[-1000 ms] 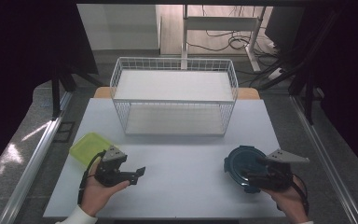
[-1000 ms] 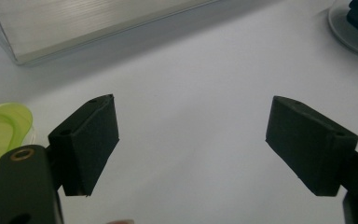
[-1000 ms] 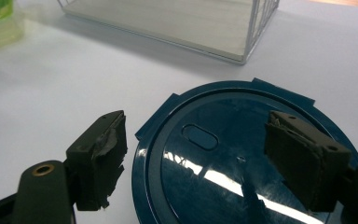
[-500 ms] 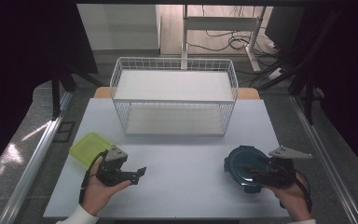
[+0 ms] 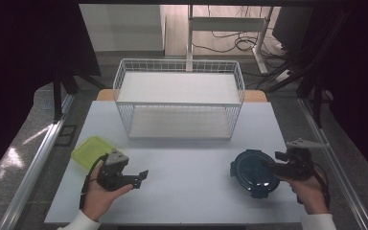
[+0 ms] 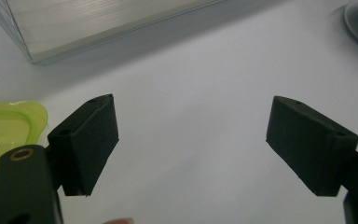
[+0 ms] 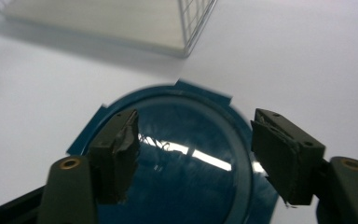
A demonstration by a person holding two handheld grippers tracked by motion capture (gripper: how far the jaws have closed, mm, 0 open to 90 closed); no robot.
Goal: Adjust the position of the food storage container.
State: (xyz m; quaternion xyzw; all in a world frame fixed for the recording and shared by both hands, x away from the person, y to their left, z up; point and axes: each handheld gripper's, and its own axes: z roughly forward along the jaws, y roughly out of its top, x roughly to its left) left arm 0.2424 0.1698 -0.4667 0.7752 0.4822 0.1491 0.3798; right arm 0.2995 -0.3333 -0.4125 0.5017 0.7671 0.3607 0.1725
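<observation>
A round dark blue container lid (image 5: 253, 171) lies on the white table at the front right. My right gripper (image 5: 274, 166) hovers at its right edge, open, and in the right gripper view the blue lid (image 7: 186, 154) lies under and between the spread jaws (image 7: 195, 156). A yellow-green square lid (image 5: 90, 150) rests at the front left. My left gripper (image 5: 143, 177) sits just right of it, open over bare table. In the left gripper view the green lid (image 6: 4, 135) shows at the left, beside the empty gap of the left gripper (image 6: 191, 140).
A white wire basket (image 5: 179, 103) with two shelves stands at the back middle of the table (image 5: 187, 158). Its corner (image 7: 186, 32) shows ahead of the right gripper. Dark floor, a metal rail (image 5: 33, 167) at the left and cables surround the table.
The right gripper has drawn back slightly to the right, off the middle of the blue lid to its right edge. The left gripper has stayed put.
</observation>
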